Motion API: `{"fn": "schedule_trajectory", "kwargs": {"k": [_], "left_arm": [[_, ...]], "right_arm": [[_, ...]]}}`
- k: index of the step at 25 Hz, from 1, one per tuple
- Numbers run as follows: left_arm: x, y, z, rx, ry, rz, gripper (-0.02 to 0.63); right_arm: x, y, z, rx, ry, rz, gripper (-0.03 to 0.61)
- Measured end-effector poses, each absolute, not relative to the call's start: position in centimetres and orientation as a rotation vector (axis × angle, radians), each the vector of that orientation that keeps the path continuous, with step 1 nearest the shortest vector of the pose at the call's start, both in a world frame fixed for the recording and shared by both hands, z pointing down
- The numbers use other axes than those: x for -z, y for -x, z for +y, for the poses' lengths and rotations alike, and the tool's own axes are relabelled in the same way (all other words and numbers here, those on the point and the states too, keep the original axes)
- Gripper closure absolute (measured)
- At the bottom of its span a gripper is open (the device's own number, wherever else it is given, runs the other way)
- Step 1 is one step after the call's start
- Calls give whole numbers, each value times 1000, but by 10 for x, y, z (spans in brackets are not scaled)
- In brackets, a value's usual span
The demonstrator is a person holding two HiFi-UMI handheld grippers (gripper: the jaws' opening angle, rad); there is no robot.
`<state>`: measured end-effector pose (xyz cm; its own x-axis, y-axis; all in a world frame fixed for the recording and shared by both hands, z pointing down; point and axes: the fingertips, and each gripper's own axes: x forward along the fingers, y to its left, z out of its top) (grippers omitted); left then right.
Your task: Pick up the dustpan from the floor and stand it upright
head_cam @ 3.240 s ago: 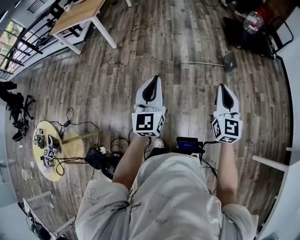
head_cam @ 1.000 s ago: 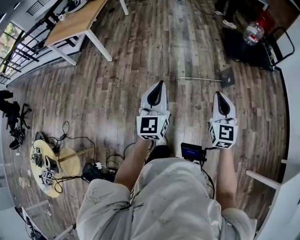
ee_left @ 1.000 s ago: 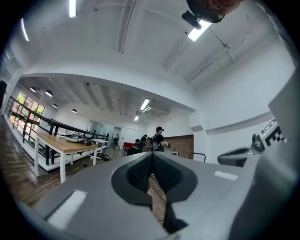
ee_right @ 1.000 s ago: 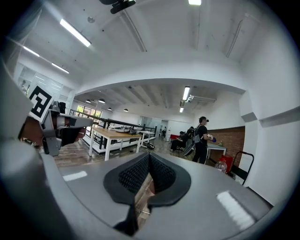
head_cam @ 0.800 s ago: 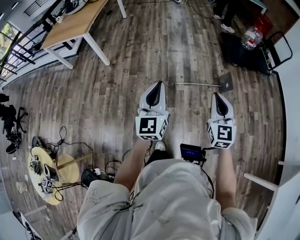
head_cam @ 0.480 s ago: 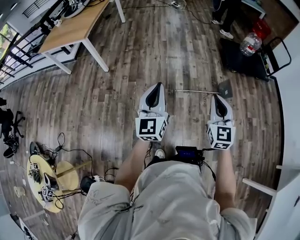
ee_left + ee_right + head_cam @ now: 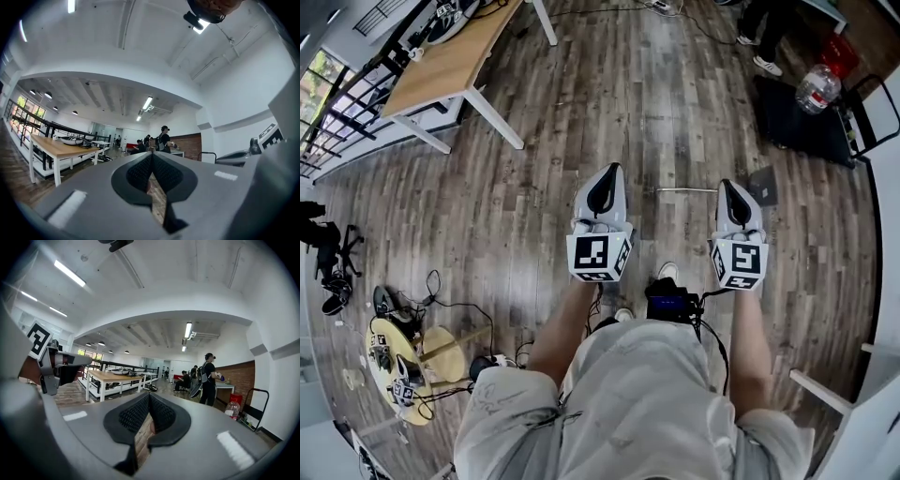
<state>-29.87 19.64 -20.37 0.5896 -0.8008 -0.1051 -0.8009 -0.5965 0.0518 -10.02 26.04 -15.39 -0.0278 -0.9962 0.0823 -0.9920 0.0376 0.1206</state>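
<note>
The dustpan [image 7: 762,185], a small grey pan with a long thin handle [image 7: 689,190], lies flat on the wooden floor in the head view. The handle points left and runs between my two grippers. My right gripper [image 7: 727,185] hangs above the floor with its tip next to the pan, shut with nothing in it. My left gripper [image 7: 613,169] is held level to the left of the handle's free end, also shut and holding nothing. In the gripper views the left gripper [image 7: 151,155] and right gripper [image 7: 148,395] show their pads pressed together; the dustpan is hidden there.
A wooden table [image 7: 455,61] stands far left. At the far right a black cart [image 7: 811,117] holds a water bottle [image 7: 821,88]. Someone's shoes [image 7: 767,64] are near it. A round stool with cables [image 7: 398,361] sits lower left. People [image 7: 207,378] stand ahead.
The person has walked forward across the floor. The dustpan has come closer and now lies right by the right gripper's tip. Both grippers stayed shut and level.
</note>
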Motion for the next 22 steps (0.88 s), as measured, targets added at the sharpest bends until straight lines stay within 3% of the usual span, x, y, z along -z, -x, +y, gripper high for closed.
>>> {"fn": "schedule_trajectory", "kwargs": {"k": [13,17,22], "left_arm": [[188,-160,-30,-163,2832,1378,594],[162,-200,-70,-165,2833,1397,594],[134,-179,-168,-135,2844,1415,594]], "right_arm": [[122,-349,31,-48,-2121,-2191,572],[94,-392,-8,-59,-2104,-2189,572],[65,-372,-105,-107,-2077,-2182,572]]}}
